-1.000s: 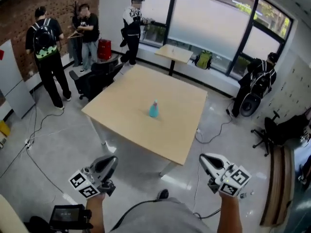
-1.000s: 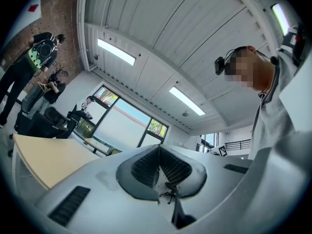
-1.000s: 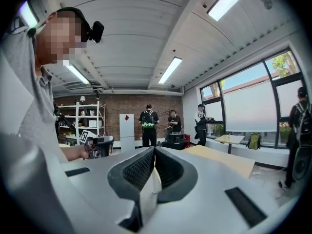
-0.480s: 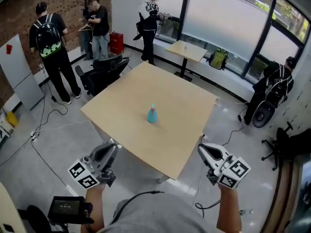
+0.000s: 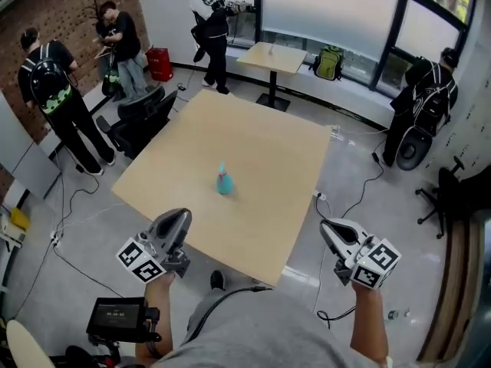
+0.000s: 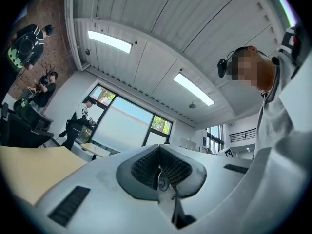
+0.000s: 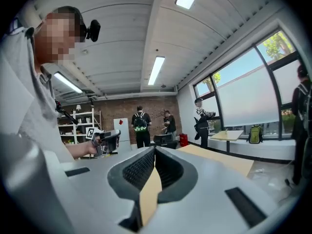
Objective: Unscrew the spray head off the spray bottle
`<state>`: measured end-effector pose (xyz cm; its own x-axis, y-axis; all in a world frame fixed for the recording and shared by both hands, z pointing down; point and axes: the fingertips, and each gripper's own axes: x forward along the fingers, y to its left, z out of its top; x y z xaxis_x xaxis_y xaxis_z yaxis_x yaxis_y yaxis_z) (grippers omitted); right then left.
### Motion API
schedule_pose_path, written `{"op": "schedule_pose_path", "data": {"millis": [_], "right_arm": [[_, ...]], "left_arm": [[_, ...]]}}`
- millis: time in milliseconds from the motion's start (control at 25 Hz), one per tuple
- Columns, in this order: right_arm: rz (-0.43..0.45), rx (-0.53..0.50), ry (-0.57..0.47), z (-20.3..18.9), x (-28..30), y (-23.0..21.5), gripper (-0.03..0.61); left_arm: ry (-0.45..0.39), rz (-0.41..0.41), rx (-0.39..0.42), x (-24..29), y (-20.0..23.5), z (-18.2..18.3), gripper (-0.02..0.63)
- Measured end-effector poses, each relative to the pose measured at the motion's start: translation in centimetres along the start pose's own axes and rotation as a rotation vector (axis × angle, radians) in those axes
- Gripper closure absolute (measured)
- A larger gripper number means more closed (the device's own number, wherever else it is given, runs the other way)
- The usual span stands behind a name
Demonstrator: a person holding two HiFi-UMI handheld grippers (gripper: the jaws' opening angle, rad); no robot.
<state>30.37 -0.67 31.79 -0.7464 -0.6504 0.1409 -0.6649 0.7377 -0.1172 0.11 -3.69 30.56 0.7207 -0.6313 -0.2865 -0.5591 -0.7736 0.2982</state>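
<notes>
A small teal spray bottle (image 5: 223, 182) with a pale spray head stands upright near the middle of the light wooden table (image 5: 261, 152). My left gripper (image 5: 182, 218) is shut and empty, held over the table's near edge, well short of the bottle. My right gripper (image 5: 331, 229) is also shut and empty, beyond the table's near right corner above the floor. In the left gripper view the left gripper (image 6: 159, 149) has its jaws closed together, tilted up at the ceiling. In the right gripper view the right gripper (image 7: 154, 152) looks level across the table (image 7: 222, 159). Neither gripper view shows the bottle.
A black office chair (image 5: 144, 118) stands at the table's left side, with three people (image 5: 55, 90) beyond it. A small table (image 5: 273, 55) and green backpack (image 5: 331, 61) stand by the windows. Another person (image 5: 418, 106) sits at the right. Cables (image 5: 73, 221) cross the floor.
I have walked closer to the table. Both grippers moved forward with me; the left one now hangs over the near edge. The bottle has not moved on the table.
</notes>
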Motion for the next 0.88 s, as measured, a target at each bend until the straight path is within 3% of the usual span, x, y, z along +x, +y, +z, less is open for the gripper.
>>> {"op": "schedule_pose_path", "data": {"millis": [240,280,400,520,680,760,880], "right_arm": [[-0.082,0.029,-0.005,-0.4,4.4,-3.2,0.572],[-0.086,0.037,-0.005,-0.4,4.6,-3.2,0.572],[-0.103,0.056,0.003,0.0,4.2,-3.2,0.572],[-0.137,0.069,0.024,-0.2,7.4,-3.8,0.572],[-0.187,0.082,0.054,-1.0,13.0,-4.3,0.572],[-0.219,0.093,0.068,-1.1,14.1,-4.4,0.572],[-0.280,0.109,0.087,-1.2,14.4,-5.1,0.572]], "left_arm": [[-0.046,-0.104,-0.003,4.0,8.3,-1.9,0.603],[-0.037,-0.109,0.015,4.7,9.2,-2.4,0.574],[0.029,-0.091,0.068,6.8,11.0,-4.3,0.407],[0.179,-0.073,0.148,8.0,16.8,-9.8,0.298],[0.462,-0.071,0.197,8.4,26.5,-21.3,0.211],[0.579,-0.059,0.195,8.2,29.7,-26.5,0.182],[0.664,-0.026,0.195,9.3,33.3,-31.9,0.176]]}}
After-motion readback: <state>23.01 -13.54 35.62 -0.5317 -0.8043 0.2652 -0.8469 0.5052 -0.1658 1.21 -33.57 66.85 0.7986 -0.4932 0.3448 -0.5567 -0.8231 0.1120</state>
